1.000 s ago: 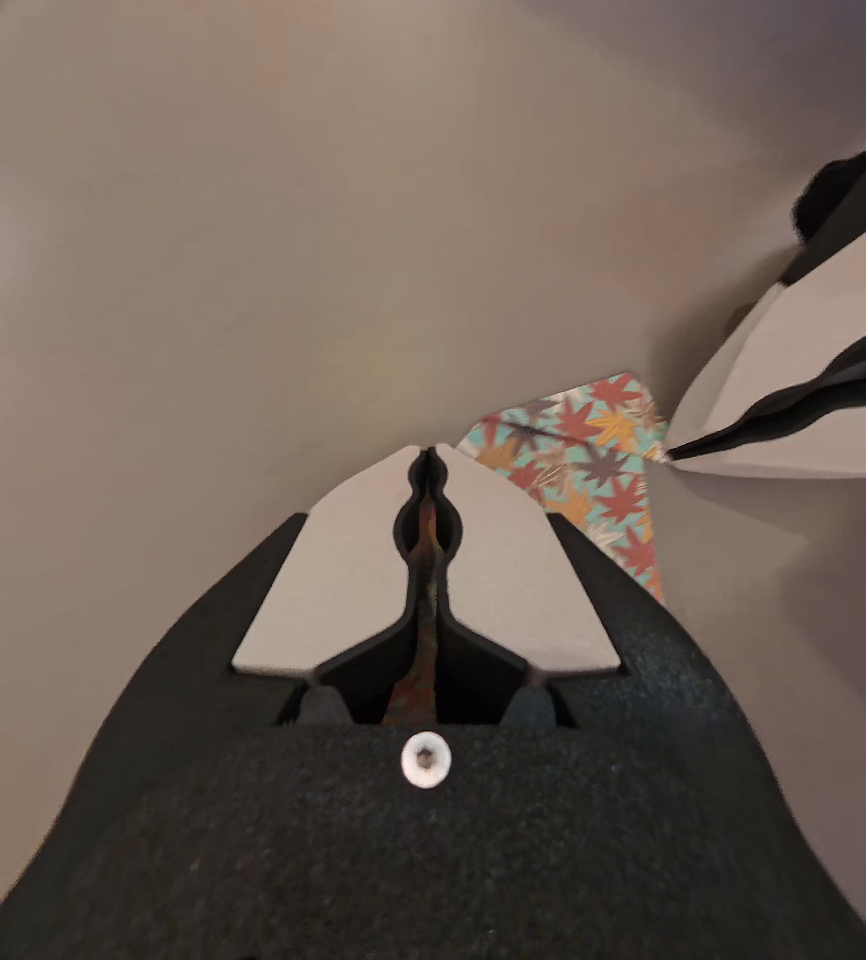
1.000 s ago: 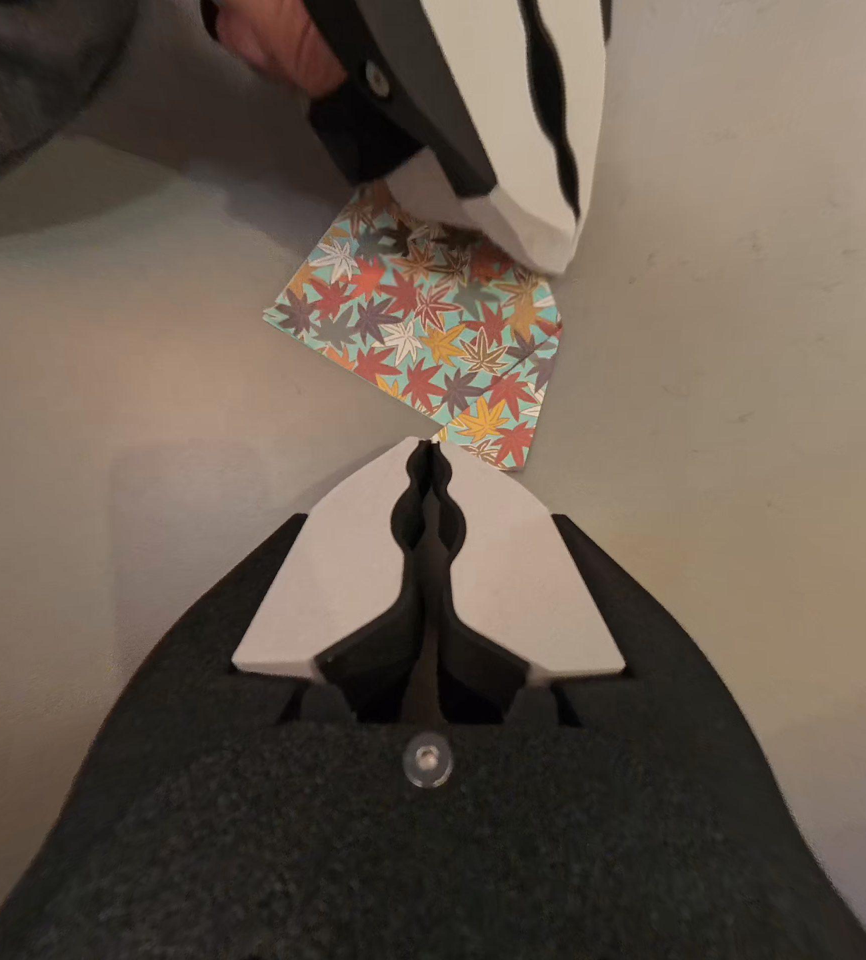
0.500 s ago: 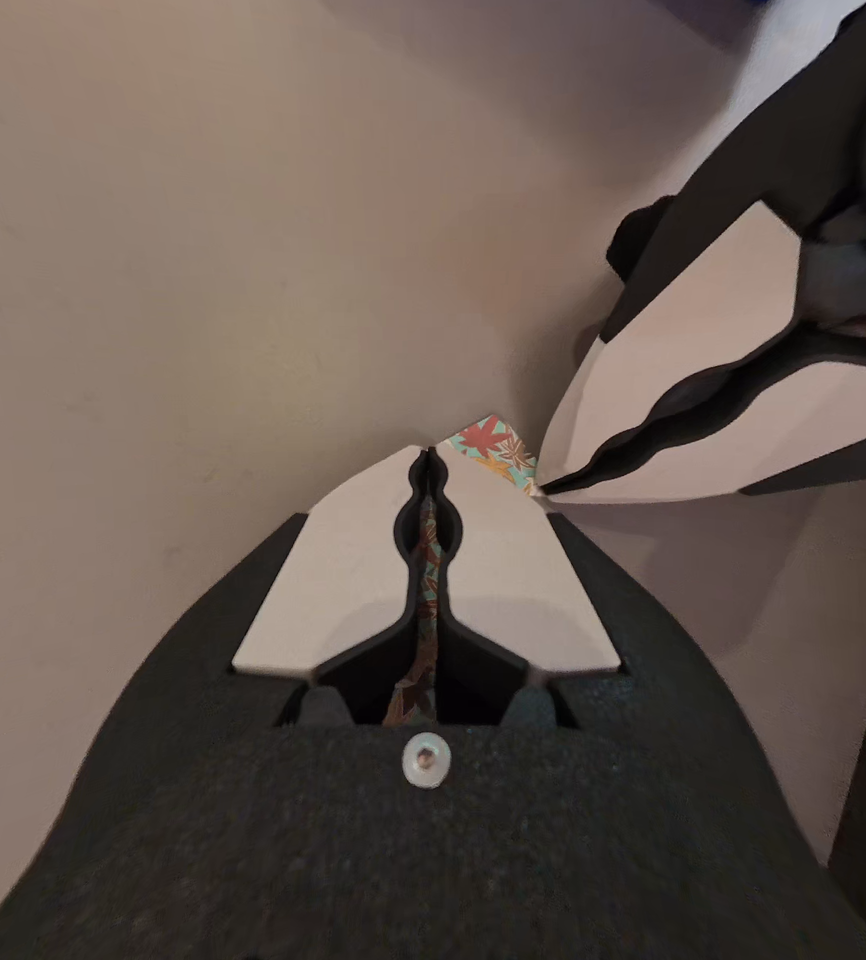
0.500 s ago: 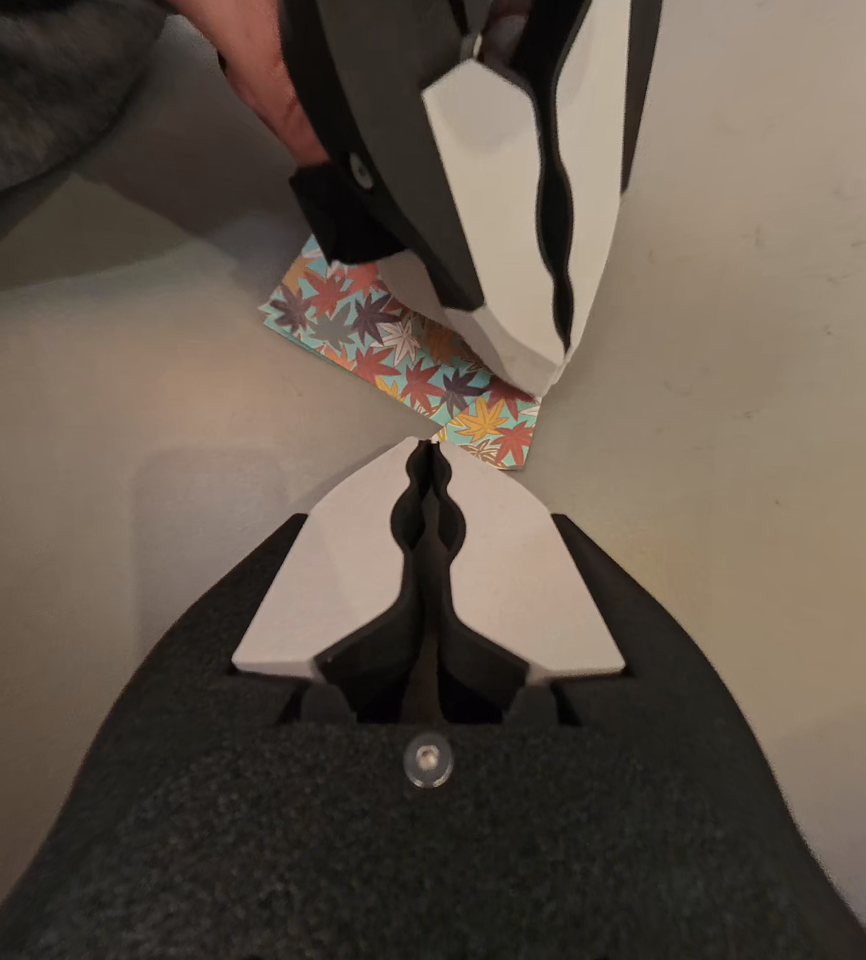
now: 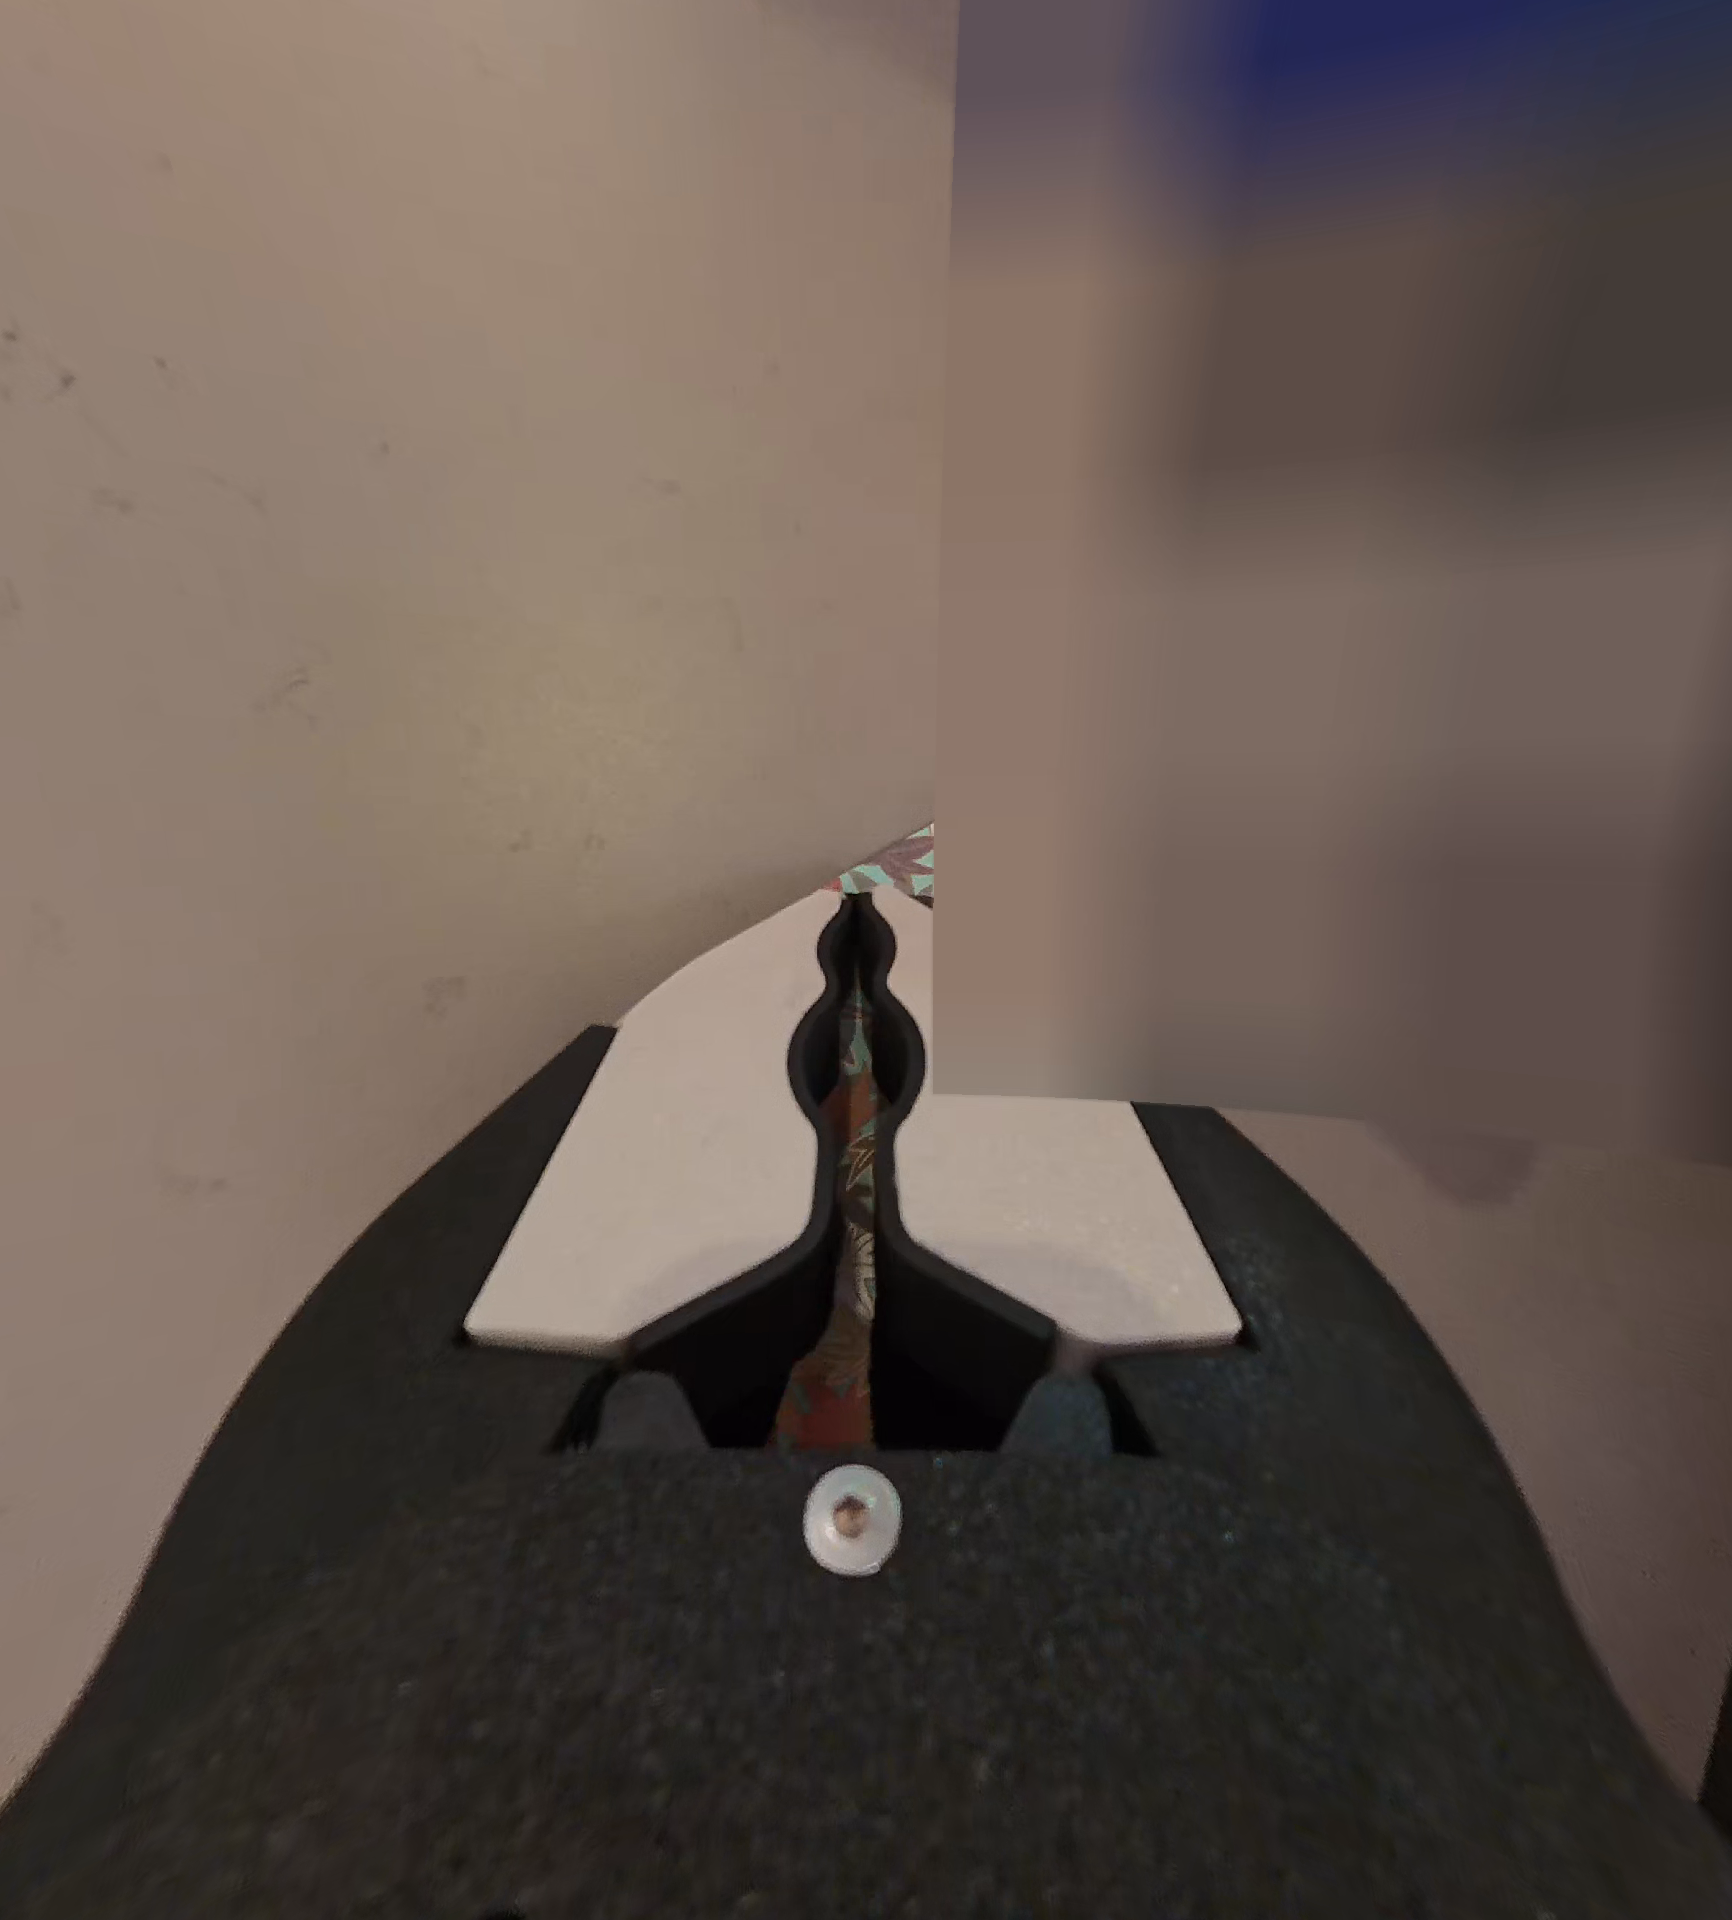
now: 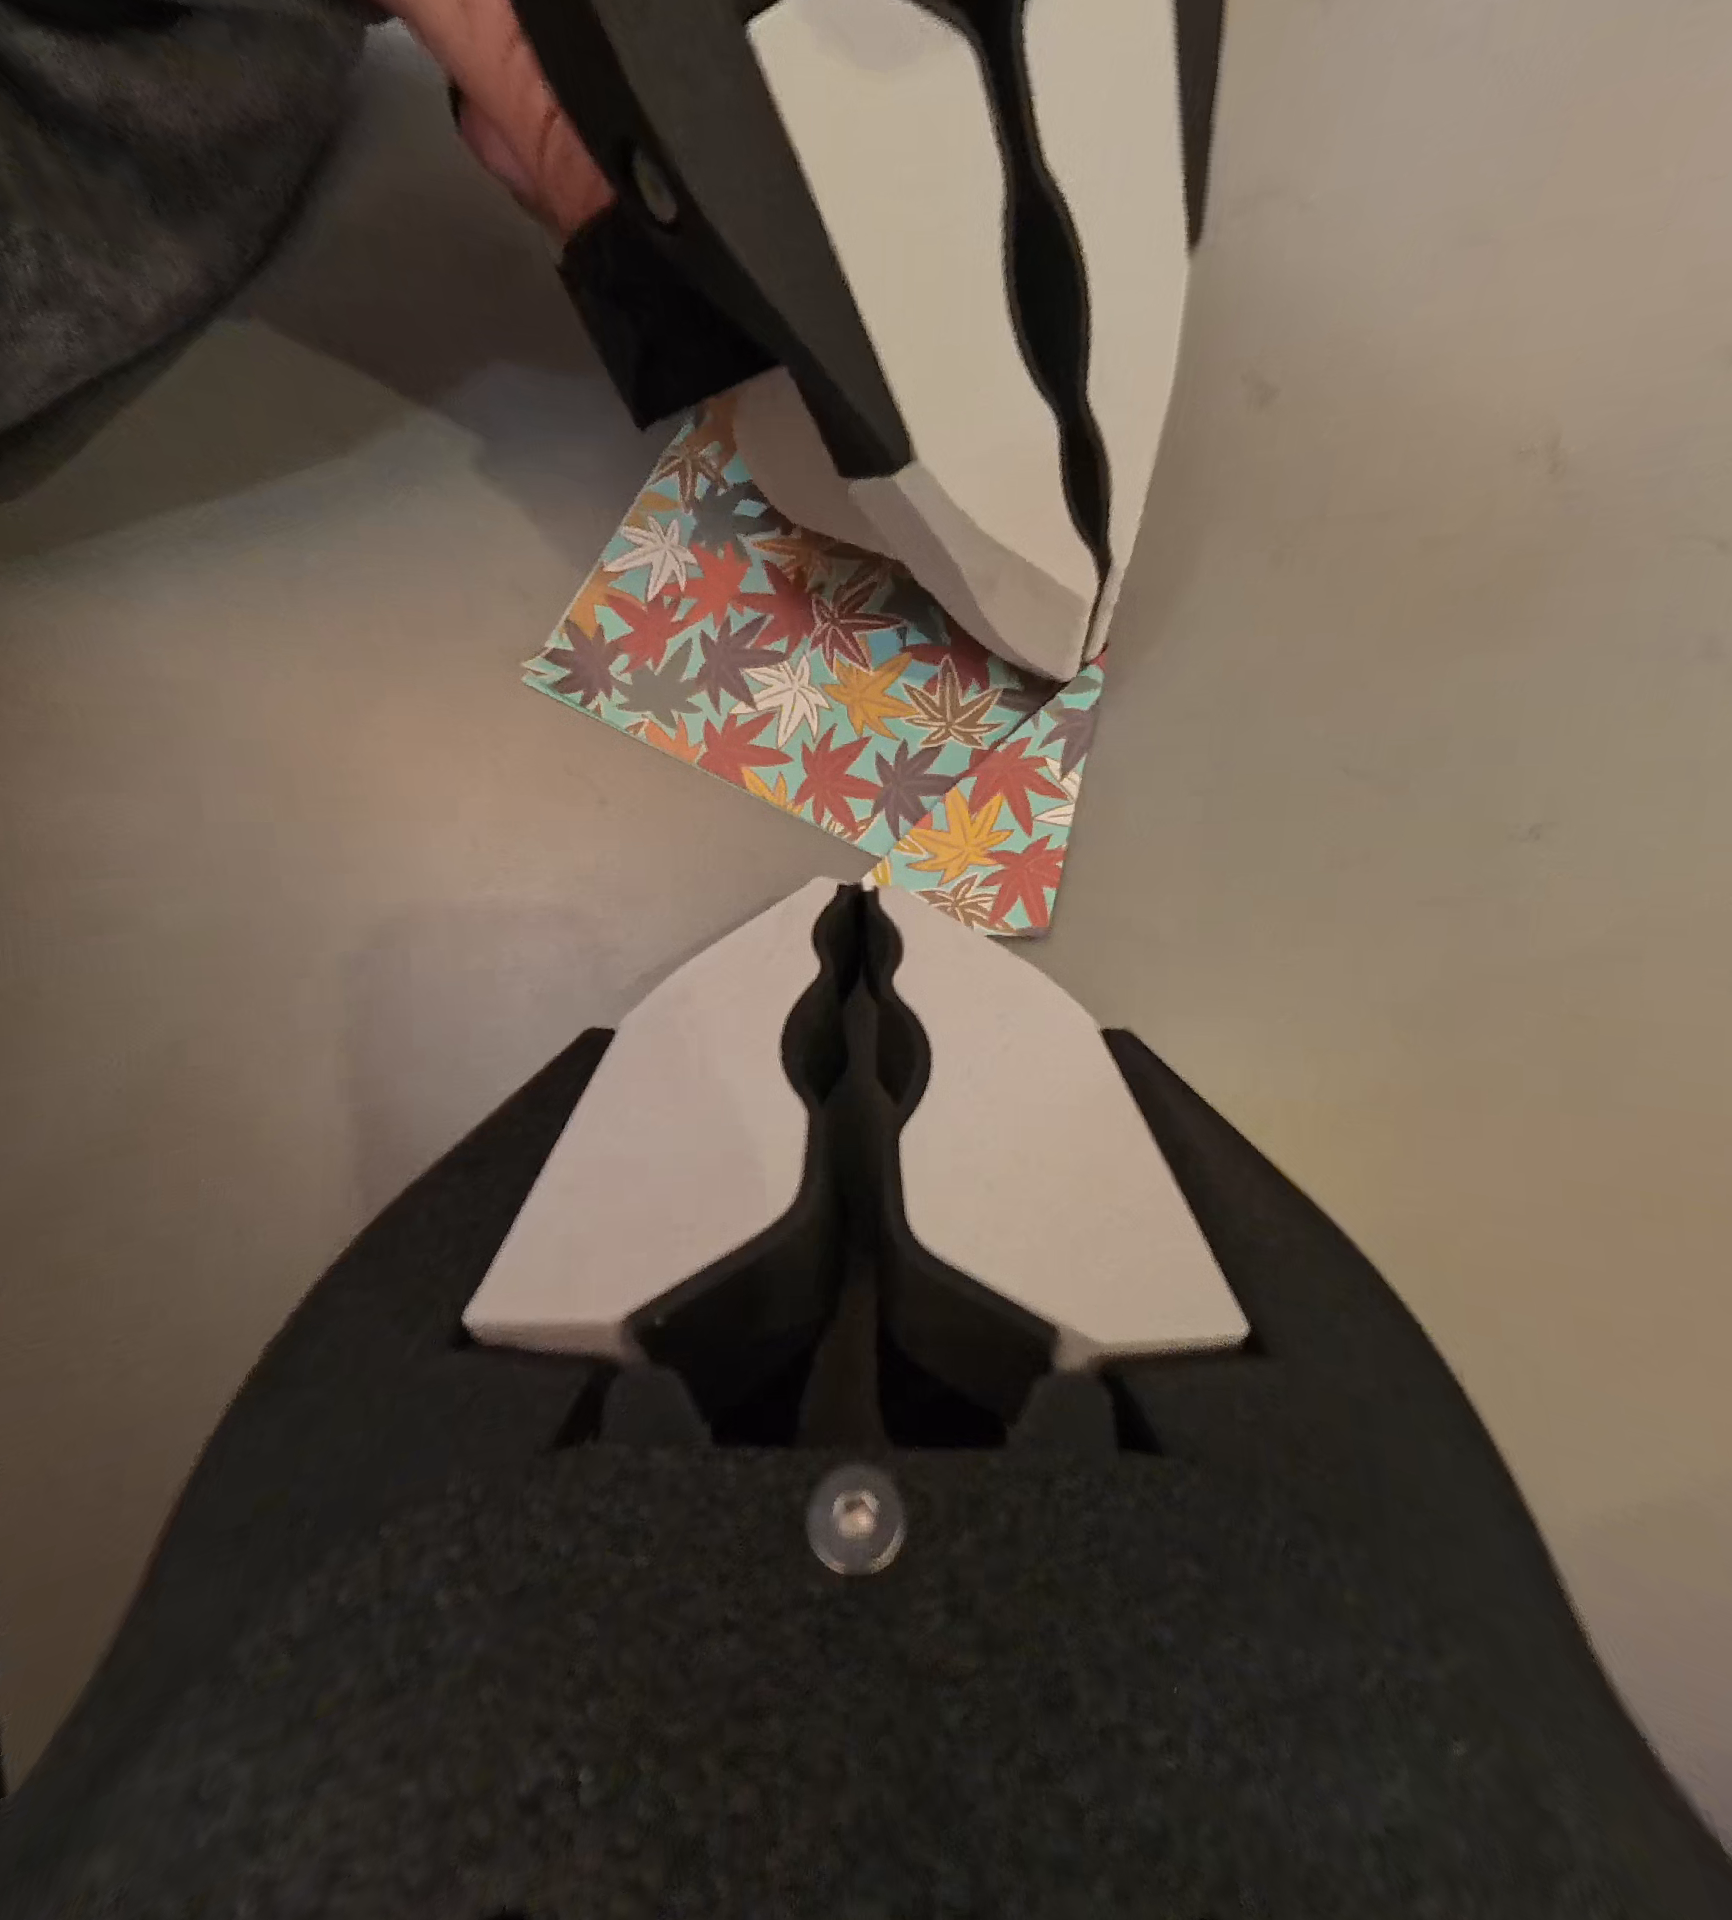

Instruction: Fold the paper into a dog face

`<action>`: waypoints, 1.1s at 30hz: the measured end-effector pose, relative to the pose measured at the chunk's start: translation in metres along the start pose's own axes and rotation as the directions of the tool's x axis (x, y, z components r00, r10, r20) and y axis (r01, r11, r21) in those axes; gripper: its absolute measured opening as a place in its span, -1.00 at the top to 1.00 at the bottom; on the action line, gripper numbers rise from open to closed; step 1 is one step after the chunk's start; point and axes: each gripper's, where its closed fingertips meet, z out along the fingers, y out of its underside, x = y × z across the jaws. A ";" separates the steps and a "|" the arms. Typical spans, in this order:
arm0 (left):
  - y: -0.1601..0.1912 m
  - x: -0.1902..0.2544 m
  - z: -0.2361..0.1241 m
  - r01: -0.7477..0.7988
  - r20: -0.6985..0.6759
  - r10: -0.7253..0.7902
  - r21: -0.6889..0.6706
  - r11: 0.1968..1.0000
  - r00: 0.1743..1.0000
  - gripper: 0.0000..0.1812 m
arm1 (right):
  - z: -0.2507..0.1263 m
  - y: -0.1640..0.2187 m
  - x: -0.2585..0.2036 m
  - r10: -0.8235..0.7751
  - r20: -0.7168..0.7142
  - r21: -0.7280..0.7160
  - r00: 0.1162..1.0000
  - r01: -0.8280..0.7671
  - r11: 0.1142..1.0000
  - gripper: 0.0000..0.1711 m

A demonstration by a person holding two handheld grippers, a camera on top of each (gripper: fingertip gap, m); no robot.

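The folded paper (image 6: 789, 707), teal with coloured maple leaves, lies flat on the grey table (image 6: 1464, 727). A small flap (image 6: 997, 831) is folded at its lower right. My right gripper (image 6: 857, 899) is shut, with its tip touching the paper's near corner. My left gripper (image 6: 1090, 644) is shut and comes in from above, its tip pressing on the paper's right edge at the top of the flap. In the left wrist view the left gripper (image 5: 854, 906) is shut. A sliver of paper (image 5: 893, 868) shows past its tip and through the slot between the fingers.
A hand (image 6: 519, 135) and a grey sleeve (image 6: 62, 208) hold the left gripper at the upper left. A large blurred patch covers the right half of the left wrist view. The bare table surface (image 5: 322, 520) extends on all sides. Across from one pair of fingers to the other is roughly 6 cm.
The left gripper slid down the paper's right edge toward the right gripper, then drew back partway. The folded flap now shows uncovered. The right gripper stayed in place.
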 end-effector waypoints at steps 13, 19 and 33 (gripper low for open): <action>0.053 -0.011 -0.049 -0.022 0.096 0.022 0.004 1.000 0.995 0.77 | -0.006 0.005 0.017 -0.029 0.099 -0.045 0.995 0.034 0.998 1.00; 0.057 -0.008 -0.051 -0.003 0.093 0.002 0.014 1.000 0.996 0.74 | -0.005 0.005 0.021 -0.051 0.111 -0.070 0.993 0.059 0.996 1.00; 0.059 0.009 -0.051 0.104 0.122 -0.115 0.091 0.990 0.986 0.59 | -0.021 -0.045 -0.006 0.023 0.096 0.132 0.995 -0.035 0.991 0.76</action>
